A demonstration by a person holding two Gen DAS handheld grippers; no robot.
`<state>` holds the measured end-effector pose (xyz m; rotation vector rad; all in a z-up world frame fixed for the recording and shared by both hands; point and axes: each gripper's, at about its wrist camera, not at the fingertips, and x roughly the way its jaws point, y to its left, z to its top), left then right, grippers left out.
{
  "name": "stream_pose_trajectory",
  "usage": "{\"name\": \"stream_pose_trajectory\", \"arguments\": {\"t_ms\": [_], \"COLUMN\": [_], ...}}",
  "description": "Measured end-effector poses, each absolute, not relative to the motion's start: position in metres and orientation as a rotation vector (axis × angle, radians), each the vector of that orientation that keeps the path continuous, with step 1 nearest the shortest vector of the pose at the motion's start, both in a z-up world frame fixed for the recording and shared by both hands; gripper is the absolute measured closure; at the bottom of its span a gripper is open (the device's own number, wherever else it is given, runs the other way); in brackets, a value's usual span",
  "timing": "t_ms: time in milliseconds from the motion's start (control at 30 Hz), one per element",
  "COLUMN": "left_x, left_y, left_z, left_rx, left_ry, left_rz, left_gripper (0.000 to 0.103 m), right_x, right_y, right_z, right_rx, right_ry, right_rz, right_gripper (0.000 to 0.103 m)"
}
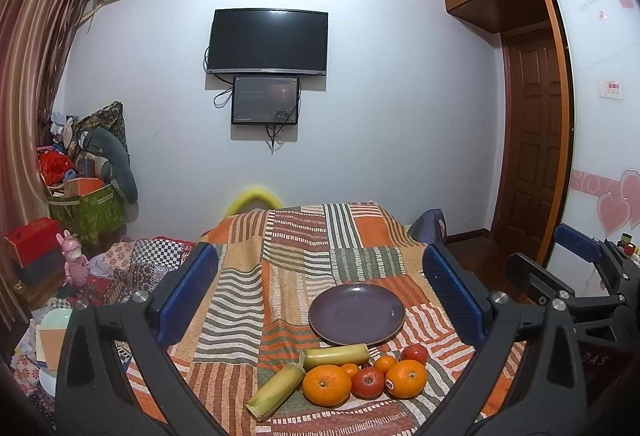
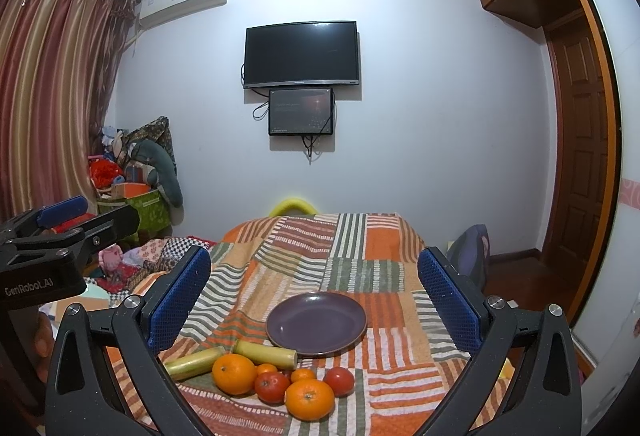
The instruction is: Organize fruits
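Lying in a tight cluster on the near part of the striped blanket (image 2: 360, 260): two big oranges (image 2: 234, 373) (image 2: 309, 398), two small mandarins (image 2: 266, 369) (image 2: 303, 374), two red apples (image 2: 272, 387) (image 2: 339, 380), and two green-yellow stalk pieces (image 2: 193, 363) (image 2: 265, 352). Touching or nearly touching one another, the left stalk piece leaning against the left orange. Sitting just beyond the cluster, the purple plate (image 2: 317, 324), holding nothing, its near rim just behind the right stalk piece. In the left wrist view, showing the same spread: plate (image 1: 357, 314), oranges (image 1: 327, 384) (image 1: 406, 378), apples (image 1: 368, 382) (image 1: 414, 353).

Hovering near and above the fruit, left gripper (image 1: 320, 292), fingers spread wide apart, gripping nothing, touching nothing. Hovering likewise to its right, right gripper (image 2: 314, 294), also wide apart and holding nothing.

Hanging on the far wall, a TV (image 2: 302, 53) with a smaller screen (image 2: 301, 111) just beneath. Standing at far left, curtains (image 2: 52, 87) and a pile of clutter (image 2: 136, 171); at right, a wooden door (image 2: 580, 139).
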<state>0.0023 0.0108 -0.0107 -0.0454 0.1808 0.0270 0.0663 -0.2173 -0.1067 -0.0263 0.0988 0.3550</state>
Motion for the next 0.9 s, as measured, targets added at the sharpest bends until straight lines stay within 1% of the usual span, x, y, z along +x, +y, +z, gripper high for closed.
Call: {"name": "stream_pose_trajectory", "arguments": {"t_ms": [900], "left_x": [0.0047], "left_y": [0.0012], "left_z": [-0.0068], "left_rx": [-0.026], "left_ry": [0.181], "left_rz": [0.024], "left_gripper": [0.000], "right_x": [0.0650], "right_y": [-0.2220], "right_z": [-0.1014], "right_rx": [-0.006], "right_ry": [0.095], "right_rz": [0.345], "right_gripper": [0.000]}}
